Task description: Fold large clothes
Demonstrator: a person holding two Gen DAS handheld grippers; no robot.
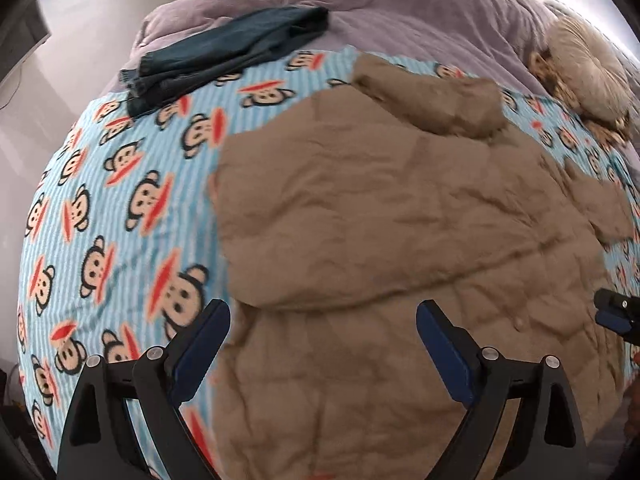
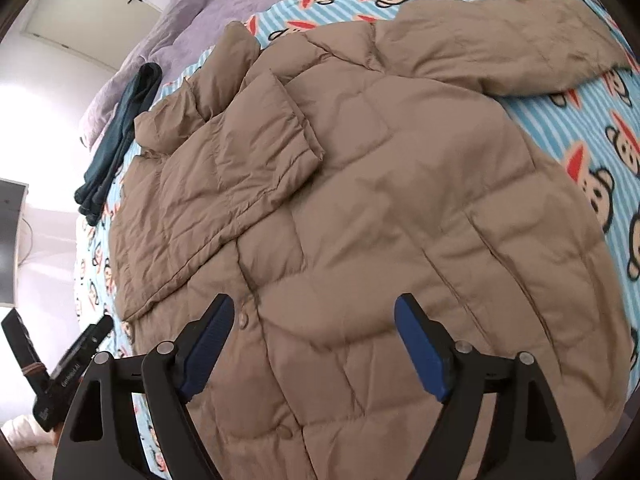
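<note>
Tan puffer jacket [image 2: 360,184] lies spread on monkey-print blanket [image 1: 120,208] on bed, one sleeve [image 2: 248,148] folded across body toward 10 o'clock, other sleeve [image 2: 500,48] stretching to 1 o'clock. Left gripper [image 1: 323,320] spread wide above jacket, nothing between pads. Right gripper [image 2: 314,316] likewise spread, empty. Dark jeans [image 1: 232,48] at 11 o'clock, near purple duvet [image 1: 420,12].

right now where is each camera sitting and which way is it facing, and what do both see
Left wrist: sits on the left gripper, looking steeply down along its open fingers at the tan puffer jacket on the monkey-print blanket; the right gripper's tip shows at the right edge.
Right wrist: sits on the right gripper, also angled down over the jacket, one sleeve folded across it; the left gripper shows at lower left.
Shared: jacket, blanket, purple cover, dark folded garment.
</note>
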